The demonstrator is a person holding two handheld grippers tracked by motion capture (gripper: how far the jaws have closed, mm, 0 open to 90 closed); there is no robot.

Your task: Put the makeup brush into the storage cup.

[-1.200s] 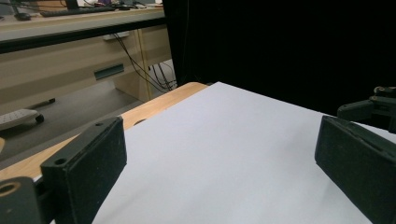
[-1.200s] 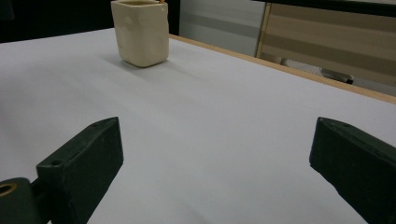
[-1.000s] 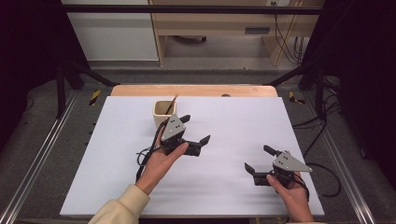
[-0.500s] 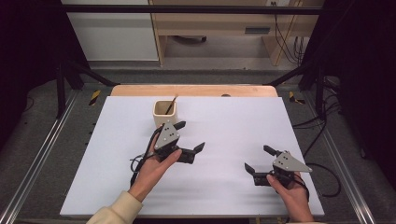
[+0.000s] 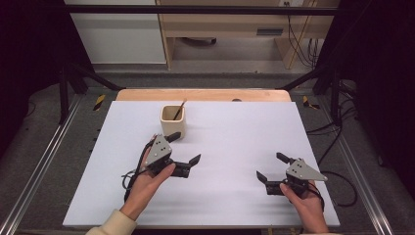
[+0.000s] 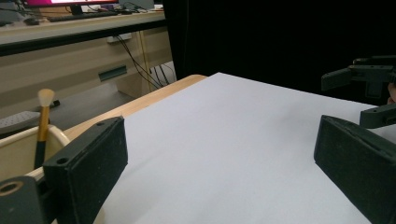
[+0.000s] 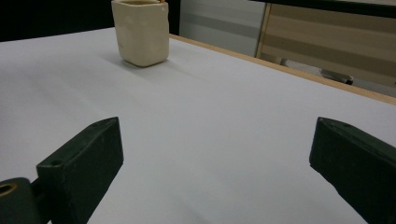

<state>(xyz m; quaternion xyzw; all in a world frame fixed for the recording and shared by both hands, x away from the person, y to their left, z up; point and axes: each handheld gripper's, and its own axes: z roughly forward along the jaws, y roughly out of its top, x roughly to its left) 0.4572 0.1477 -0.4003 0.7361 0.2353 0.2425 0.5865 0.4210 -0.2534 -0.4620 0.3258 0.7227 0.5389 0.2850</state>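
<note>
Both grippers hang wide open and empty; our left gripper (image 5: 184, 149) has backed away from the cup (image 5: 172, 121) holding the makeup brush (image 5: 179, 109), right gripper (image 5: 272, 168) unmoved.

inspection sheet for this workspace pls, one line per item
Surface: white table, bare apart from the cup; wooden strip along the far edge.
Job's things: cream cup upright, brush standing in it.
Clutter: nothing seen.
Grippers: left gripper open, empty, near the cup; right gripper open, empty.
Cables: a black cable trails from the left gripper.
Surroundings: wooden bench behind, dark curtains, metal rails.
</note>
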